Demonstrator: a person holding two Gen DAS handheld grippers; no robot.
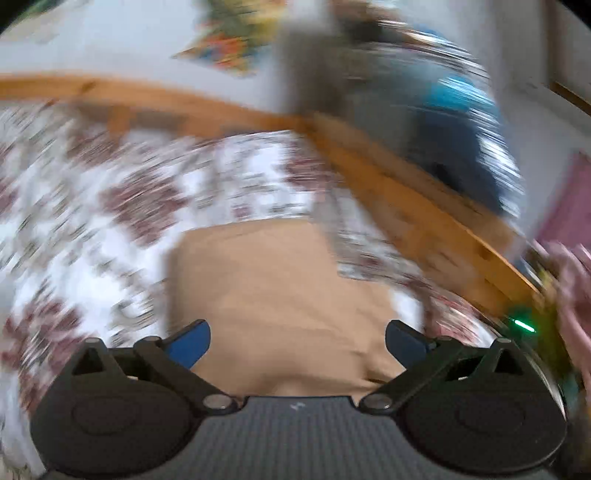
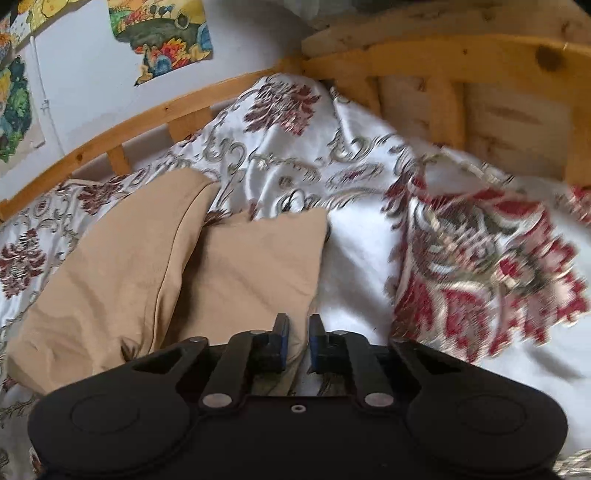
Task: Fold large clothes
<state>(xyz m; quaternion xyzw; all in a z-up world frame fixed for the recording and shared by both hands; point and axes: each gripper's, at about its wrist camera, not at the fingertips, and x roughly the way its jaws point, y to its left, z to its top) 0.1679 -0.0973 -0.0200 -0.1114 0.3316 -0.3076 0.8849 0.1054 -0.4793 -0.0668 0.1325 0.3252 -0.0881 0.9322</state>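
A tan garment [image 1: 280,280] lies folded on a floral bedspread [image 1: 92,221]; the left wrist view is motion-blurred. My left gripper [image 1: 297,328] hovers over the garment's near part with its blue pads far apart and nothing between them. In the right wrist view the tan garment [image 2: 129,266] shows two overlapping folded layers on the bedspread [image 2: 362,258]. My right gripper [image 2: 298,319] is at the garment's near right edge. Its jaws stand a narrow gap apart, and tan cloth shows in that gap without being visibly pinched.
A wooden bed frame [image 2: 443,92] rails the bed at the far side and right, seen also as the frame [image 1: 406,206]. Colourful posters [image 2: 162,33] hang on the wall. A blurred blue-grey shape [image 1: 443,110] stands beyond the rail. A green light [image 1: 521,325] glows at right.
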